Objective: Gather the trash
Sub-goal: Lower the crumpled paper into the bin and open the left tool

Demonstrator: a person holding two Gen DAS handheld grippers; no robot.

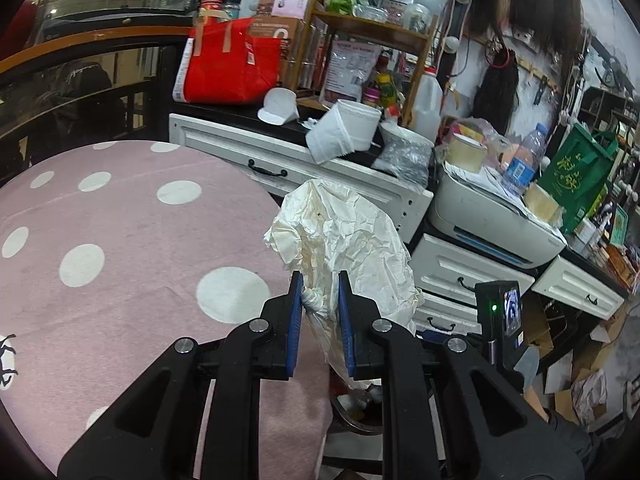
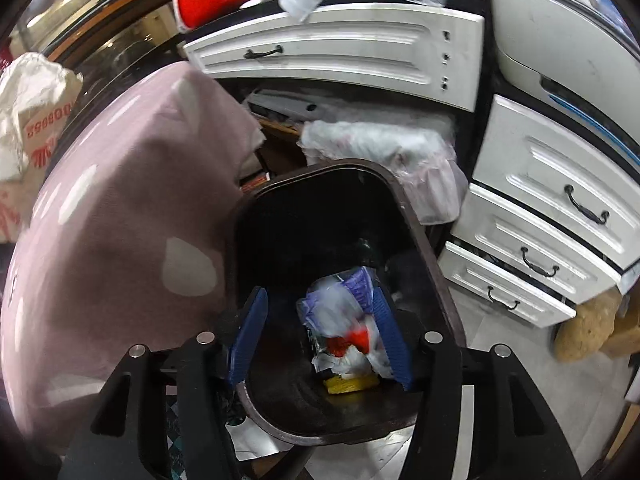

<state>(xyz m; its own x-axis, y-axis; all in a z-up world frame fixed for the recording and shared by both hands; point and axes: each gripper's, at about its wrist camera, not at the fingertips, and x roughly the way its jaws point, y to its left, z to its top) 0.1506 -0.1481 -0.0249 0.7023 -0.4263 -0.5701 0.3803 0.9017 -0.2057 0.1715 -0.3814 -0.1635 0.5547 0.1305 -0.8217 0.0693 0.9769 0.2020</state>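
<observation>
My left gripper [image 1: 319,284] is shut on a crumpled cream-white paper wrapper [image 1: 344,236], held above the edge of a round table with a pink polka-dot cloth [image 1: 120,232]. In the right wrist view my right gripper [image 2: 320,312] is open above a dark brown trash bin [image 2: 424,240]. A blurred purple, white and red wrapper [image 2: 344,316] lies between its fingers inside the bin, with a yellow piece [image 2: 352,384] below it. The paper wrapper also shows at the far left of the right wrist view [image 2: 32,112].
White drawer units [image 1: 304,160] with black handles stand behind, cluttered with a red bag [image 1: 232,64], white cups [image 1: 344,132], a printer [image 1: 492,216] and a bottle [image 1: 524,160]. A plastic-lined basket [image 2: 384,160] sits behind the bin. Pink cloth [image 2: 132,208] hangs left of the bin.
</observation>
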